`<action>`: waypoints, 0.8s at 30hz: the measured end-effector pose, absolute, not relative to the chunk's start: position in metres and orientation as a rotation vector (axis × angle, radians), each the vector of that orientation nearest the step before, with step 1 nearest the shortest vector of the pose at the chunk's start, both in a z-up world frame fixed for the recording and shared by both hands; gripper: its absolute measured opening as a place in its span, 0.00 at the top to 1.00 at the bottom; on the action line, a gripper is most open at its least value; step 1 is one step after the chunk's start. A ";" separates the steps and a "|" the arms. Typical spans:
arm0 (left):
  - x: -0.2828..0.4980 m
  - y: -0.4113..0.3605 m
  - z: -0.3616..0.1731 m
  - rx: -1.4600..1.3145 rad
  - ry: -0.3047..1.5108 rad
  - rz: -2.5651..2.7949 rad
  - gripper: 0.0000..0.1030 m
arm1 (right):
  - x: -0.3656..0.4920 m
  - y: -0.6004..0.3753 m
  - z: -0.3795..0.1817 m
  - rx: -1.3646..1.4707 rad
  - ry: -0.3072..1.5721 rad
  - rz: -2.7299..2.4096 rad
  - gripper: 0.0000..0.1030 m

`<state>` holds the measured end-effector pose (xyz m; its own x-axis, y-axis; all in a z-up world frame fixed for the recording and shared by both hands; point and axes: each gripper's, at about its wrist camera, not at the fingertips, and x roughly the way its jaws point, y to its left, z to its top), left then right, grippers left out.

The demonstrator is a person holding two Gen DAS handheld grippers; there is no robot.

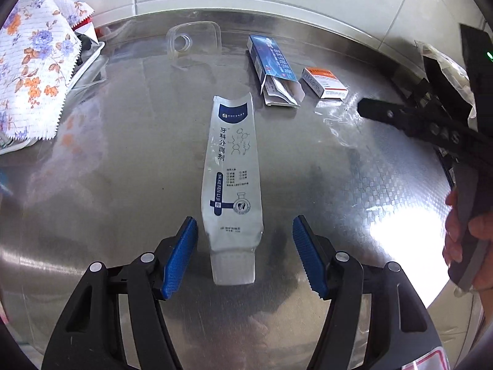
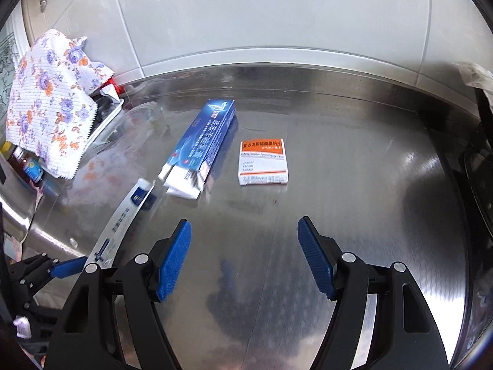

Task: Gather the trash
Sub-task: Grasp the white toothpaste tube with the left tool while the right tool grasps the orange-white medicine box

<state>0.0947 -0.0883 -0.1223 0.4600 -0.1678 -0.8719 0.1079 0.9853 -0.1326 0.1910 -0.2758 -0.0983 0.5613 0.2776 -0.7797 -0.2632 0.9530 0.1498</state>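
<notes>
A flattened white toothpaste tube [image 1: 232,182] lies on the steel table [image 1: 354,203]. Its cap end sits between the blue pads of my left gripper [image 1: 245,231], which is open and does not touch it. Behind it lie an opened blue carton [image 1: 274,67] and a small white-and-orange medicine box [image 1: 326,82]. In the right wrist view my right gripper [image 2: 243,234] stands open over bare steel. The medicine box [image 2: 263,162] lies ahead of it, the blue carton [image 2: 201,145] to the left, and the tube [image 2: 123,219] at far left.
A floral cloth [image 1: 34,71] covers a white tray [image 1: 92,61] of items at the left. A clear plastic lid [image 1: 194,38] lies near the tiled back wall. The right gripper's black frame [image 1: 431,126] and a hand [image 1: 462,234] stand at the right edge.
</notes>
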 end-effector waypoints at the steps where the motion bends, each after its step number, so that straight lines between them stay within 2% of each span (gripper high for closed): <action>1: 0.096 -0.090 -0.123 -0.053 1.077 -0.168 0.38 | 0.198 -0.274 -0.100 0.017 0.924 0.315 0.30; 12: 0.099 -0.109 -0.127 0.086 1.048 -0.116 0.38 | 0.258 -0.260 -0.119 -0.010 0.966 0.274 0.28; 21: 0.098 -0.108 -0.128 0.077 1.043 -0.102 0.38 | 0.269 -0.255 -0.134 -0.067 0.978 0.253 0.29; 23: 0.098 -0.109 -0.128 0.075 1.040 -0.097 0.39 | 0.266 -0.256 -0.132 -0.068 0.962 0.269 0.47; 24: 0.099 -0.108 -0.128 0.075 1.039 -0.091 0.41 | 0.264 -0.255 -0.131 -0.080 0.962 0.270 0.51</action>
